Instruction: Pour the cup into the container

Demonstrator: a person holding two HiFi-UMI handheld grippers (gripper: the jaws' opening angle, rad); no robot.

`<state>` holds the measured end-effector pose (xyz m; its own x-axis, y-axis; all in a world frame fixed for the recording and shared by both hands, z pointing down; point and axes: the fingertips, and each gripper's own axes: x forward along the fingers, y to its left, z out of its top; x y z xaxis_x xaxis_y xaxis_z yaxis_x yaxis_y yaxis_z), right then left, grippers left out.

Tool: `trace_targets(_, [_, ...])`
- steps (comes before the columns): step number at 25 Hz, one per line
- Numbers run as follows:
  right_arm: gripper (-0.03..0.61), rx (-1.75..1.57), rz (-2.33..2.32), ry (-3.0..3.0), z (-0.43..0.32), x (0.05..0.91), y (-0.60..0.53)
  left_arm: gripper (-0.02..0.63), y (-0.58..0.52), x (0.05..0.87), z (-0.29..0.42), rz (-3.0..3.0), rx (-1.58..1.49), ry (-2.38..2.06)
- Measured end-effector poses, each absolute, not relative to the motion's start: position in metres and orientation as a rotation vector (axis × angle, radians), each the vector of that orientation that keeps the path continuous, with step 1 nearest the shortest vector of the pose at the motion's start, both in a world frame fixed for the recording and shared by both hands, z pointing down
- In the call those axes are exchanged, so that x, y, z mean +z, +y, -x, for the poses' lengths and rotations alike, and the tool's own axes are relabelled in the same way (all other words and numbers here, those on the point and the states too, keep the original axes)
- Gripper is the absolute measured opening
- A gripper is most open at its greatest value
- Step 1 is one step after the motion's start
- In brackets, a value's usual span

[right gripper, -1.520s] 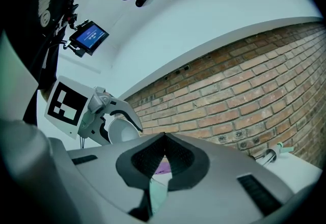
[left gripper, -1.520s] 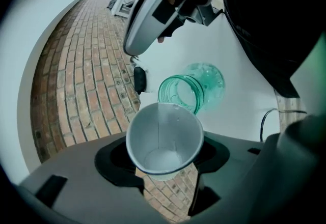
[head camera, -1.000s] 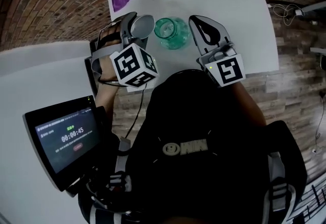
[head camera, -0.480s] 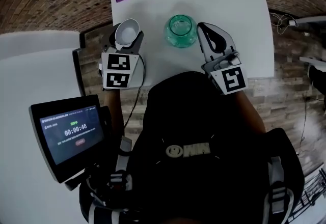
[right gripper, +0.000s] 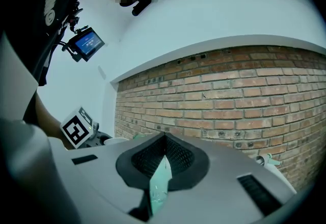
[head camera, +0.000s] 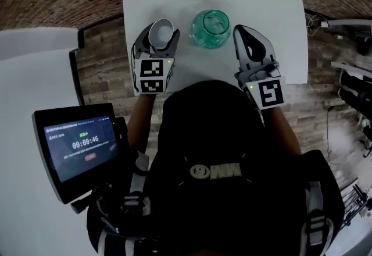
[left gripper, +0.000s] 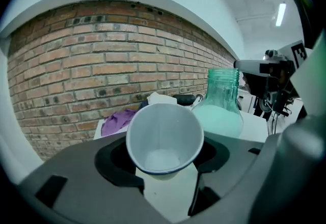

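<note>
1. Cup (head camera: 161, 31) check: it's the white paper one, pinched in the left claw (head camera: 159, 39), mouth up, low over the near-left part of the table (head camera: 273, 22).
2. The container (head camera: 210, 28) is the green glass jar. It stands just right of the cup, close but not touching.
3. The right claw (head camera: 243, 34) is pressed together with nothing in it, parked just right of the jar.
4. In the left gripper view, the cup's inside is mostly bare white. I'd say it's empty or near enough, but the light is dim, so don't quote me. The jar's lower half looks pale and milky, like something's in there.
5. My read is that the pour is done and this is the put-down step. Next move is to bring the cup down flat on bare table left of the jar, then spread the claw and back straight out without clipping the jar.
</note>
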<state>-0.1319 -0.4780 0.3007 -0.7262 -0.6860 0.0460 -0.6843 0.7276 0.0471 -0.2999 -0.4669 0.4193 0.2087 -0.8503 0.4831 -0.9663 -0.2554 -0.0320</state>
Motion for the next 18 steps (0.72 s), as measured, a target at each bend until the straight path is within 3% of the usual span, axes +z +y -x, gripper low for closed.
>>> trace_targets(11, [0.005,-0.02,-1.139,-2.803,0.151,0.317,-0.489,0.291,-0.485,0.508,0.3,-2.176,0.721,-1.657])
trace_targets(18, [0.005,-0.019,-1.155,-2.769,0.145,0.316,-0.485,0.292,-0.48,0.52,0.293,-2.169,0.751,-1.624])
